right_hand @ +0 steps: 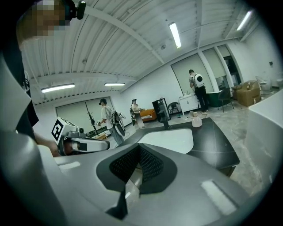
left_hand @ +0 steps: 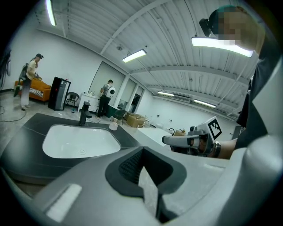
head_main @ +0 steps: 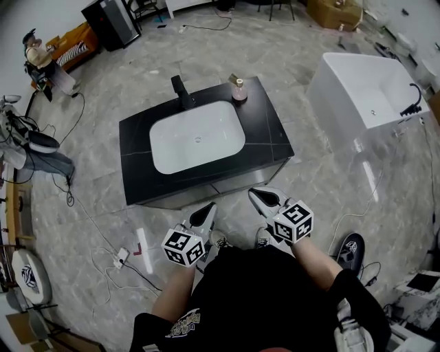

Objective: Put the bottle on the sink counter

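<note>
A small pale pink bottle (head_main: 239, 89) with a gold cap stands upright on the black sink counter (head_main: 271, 130), at its far right corner beside the black faucet (head_main: 181, 93). The white basin (head_main: 197, 136) fills the counter's middle. My left gripper (head_main: 207, 210) and right gripper (head_main: 258, 196) hover side by side at the counter's near edge, close to my body. Both are shut with nothing between their jaws. The left gripper view shows the bottle (left_hand: 113, 125) far off past the basin. It also appears in the right gripper view as a distant bottle (right_hand: 196, 120).
A white bathtub (head_main: 364, 96) stands to the right of the counter. Cables and a power strip (head_main: 121, 256) lie on the floor at the left. A black cabinet (head_main: 110, 20) and a person (head_main: 42, 58) are at the far left, and a cardboard box (head_main: 333, 12) at the back.
</note>
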